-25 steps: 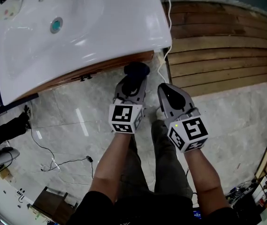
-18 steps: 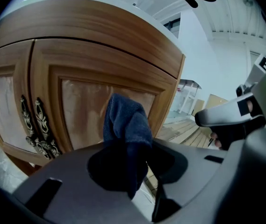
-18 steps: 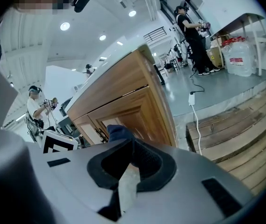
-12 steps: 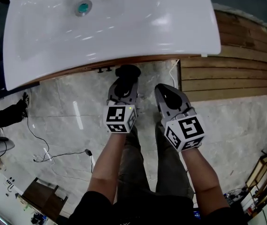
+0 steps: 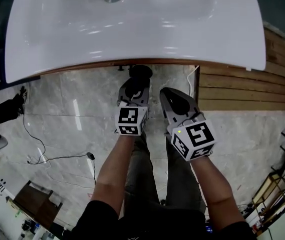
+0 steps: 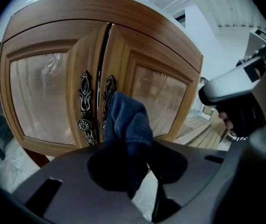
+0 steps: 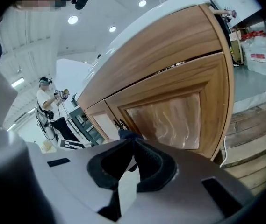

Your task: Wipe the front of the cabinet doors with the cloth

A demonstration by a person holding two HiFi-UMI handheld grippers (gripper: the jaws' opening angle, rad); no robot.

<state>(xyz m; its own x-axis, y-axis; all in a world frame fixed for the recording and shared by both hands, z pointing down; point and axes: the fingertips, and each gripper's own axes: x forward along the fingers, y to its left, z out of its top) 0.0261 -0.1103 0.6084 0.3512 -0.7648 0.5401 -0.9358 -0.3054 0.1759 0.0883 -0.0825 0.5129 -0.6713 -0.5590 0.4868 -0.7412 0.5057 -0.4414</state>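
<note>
Over the last second we had swung round until the sink [image 5: 132, 29] lay square across 12 o'clock, and both grippers had come in under its front edge. Our left gripper [image 6: 132, 149] was clenched on the cloth [image 6: 129, 118], bunched upward so a soft wad faced the cabinet doors [image 6: 157, 97], just right of the handles [image 6: 85, 107]. Our right gripper [image 7: 133, 143] was closed on nothing, held at 3 o'clock, likely to stay clear. From the head view, the sink's overhang hid the doors. The cloth perhaps touched wood, but we could not tell.
</note>
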